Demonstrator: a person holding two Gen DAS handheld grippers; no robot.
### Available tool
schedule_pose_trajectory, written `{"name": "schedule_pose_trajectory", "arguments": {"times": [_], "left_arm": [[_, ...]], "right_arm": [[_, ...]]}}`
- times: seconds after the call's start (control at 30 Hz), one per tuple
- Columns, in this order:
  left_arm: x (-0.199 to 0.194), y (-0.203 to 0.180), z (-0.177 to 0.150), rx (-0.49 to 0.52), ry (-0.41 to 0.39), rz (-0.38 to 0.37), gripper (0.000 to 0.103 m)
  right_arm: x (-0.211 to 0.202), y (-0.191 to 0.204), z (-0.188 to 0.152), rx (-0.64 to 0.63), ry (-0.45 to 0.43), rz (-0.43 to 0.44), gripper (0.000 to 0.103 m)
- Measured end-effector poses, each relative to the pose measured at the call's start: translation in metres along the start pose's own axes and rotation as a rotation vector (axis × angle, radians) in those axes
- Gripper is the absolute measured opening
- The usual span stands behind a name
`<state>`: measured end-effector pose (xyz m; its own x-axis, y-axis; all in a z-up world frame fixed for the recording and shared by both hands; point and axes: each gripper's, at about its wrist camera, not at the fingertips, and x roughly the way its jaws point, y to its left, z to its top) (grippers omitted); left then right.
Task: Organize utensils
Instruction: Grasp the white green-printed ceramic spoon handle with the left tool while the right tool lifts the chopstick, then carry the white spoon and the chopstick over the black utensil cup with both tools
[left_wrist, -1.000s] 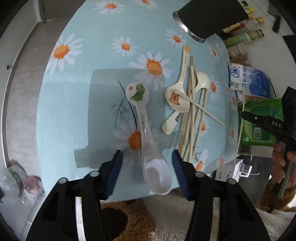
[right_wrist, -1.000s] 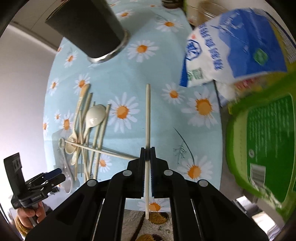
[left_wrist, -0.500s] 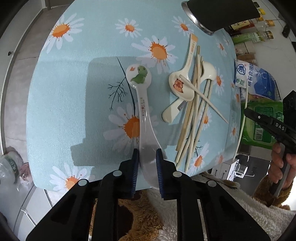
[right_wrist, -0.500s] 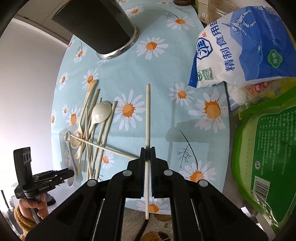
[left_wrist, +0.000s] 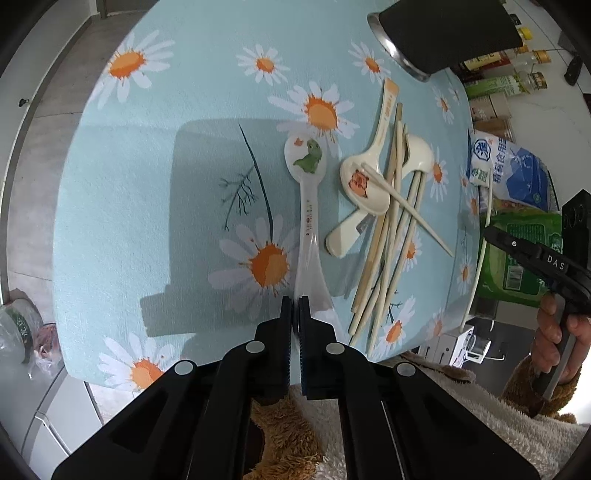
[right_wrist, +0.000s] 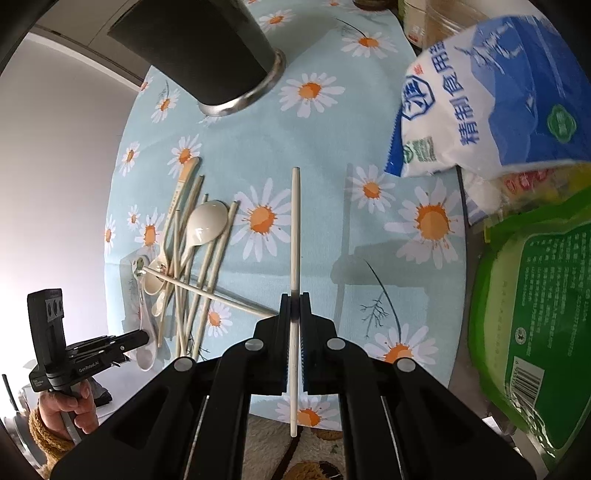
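Closing in since a second ago, the left gripper (left_wrist: 295, 308) now pinches the clear spoon (left_wrist: 308, 206) at its bowl end, near the table's (left_wrist: 147, 166) front edge. The right gripper (right_wrist: 294, 306) is shut tight on one chopstick (right_wrist: 295, 229), held above the cloth beside the pile (right_wrist: 192, 258). The black cup (right_wrist: 207, 48) stands far back.

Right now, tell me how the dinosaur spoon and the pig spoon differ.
The dinosaur spoon lies alone on the tablecloth, while the pig spoon sits tangled in the chopstick pile, one chopstick crossing its bowl. The dinosaur spoon is pinched at one end by the left gripper; nothing grips the pig spoon. The dinosaur spoon looks longer and whiter, the pig spoon creamier. Both carry a cartoon animal.
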<state>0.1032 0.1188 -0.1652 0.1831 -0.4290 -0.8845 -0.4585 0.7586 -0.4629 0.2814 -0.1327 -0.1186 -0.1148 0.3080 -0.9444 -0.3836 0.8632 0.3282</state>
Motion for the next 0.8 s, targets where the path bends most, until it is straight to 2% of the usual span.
{"name": "schedule_pose_trajectory", "arguments": {"times": [0.3,0.5,0.6,0.8], "left_arm": [[-0.022,-0.006,0.016,0.053,-0.073,-0.025,0.002],[-0.045,-0.019,0.035,0.13,-0.15,-0.041,0.002],[-0.055,-0.03,0.045,0.182,-0.19,-0.055,0.002],[-0.077,-0.065,0.065,0.351,-0.308,-0.084,0.002]], "right_arm": [[-0.011,0.024,0.004,-0.028,-0.06,0.056,0.006],[-0.02,0.048,0.009,-0.065,-0.122,0.09,0.006],[-0.026,0.062,0.014,-0.091,-0.173,0.122,0.006],[-0.039,0.086,0.025,-0.137,-0.293,0.172,0.006]]}}
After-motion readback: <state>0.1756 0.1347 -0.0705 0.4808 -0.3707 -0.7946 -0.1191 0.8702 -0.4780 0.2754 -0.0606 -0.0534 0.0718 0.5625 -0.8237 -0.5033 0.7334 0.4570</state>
